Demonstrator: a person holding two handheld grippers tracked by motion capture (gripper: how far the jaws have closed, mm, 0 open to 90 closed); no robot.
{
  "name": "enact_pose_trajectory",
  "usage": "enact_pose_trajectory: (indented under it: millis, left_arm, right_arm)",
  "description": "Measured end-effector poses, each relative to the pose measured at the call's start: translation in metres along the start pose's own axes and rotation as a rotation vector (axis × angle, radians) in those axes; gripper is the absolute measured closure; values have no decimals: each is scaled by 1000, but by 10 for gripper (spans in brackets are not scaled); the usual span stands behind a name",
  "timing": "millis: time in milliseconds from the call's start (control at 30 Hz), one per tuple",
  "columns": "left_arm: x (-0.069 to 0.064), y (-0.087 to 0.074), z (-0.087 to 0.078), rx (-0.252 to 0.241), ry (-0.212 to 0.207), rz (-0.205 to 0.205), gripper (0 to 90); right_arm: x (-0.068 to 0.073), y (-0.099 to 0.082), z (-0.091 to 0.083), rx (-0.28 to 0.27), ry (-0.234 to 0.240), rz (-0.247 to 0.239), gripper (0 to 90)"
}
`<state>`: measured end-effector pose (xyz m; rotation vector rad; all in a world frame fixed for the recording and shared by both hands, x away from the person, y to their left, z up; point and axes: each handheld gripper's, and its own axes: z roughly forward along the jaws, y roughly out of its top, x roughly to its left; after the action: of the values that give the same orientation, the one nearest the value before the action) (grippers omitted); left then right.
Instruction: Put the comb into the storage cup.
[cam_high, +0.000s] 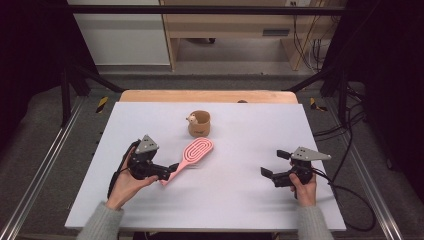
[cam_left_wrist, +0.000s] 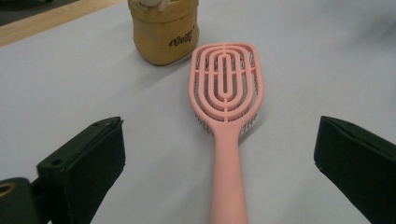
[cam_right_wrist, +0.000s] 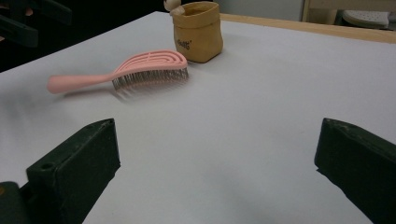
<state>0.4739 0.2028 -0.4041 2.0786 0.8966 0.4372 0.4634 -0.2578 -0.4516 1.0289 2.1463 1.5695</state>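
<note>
Left gripper (cam_left_wrist: 224, 163) wide, straddling pink hairbrush (cam_left_wrist: 226, 93) handle

Count on the white table (cam_high: 240, 200): 1 pink hairbrush (cam_high: 192, 152), near centre. 1 tan paper-bag pouch (cam_high: 199, 124) at 12 o'clock of the brush head, with 1 small figure (cam_high: 191, 118) poking out of its top. 2 handheld grippers: left gripper (cam_high: 170, 170) at 8 o'clock, right gripper (cam_high: 272, 165) at 4 o'clock.
</note>
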Motion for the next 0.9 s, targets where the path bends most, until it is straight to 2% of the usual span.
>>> enact_pose_trajectory:
  millis: [367, 900]
  left_arm:
    - [1, 6, 9, 22, -8, 3, 14]
    - [2, 6, 33, 99, 5, -6, 14]
  right_arm:
    - [0, 0, 0, 0, 0, 0, 3]
    - [0, 0, 0, 1, -1, -3, 3]
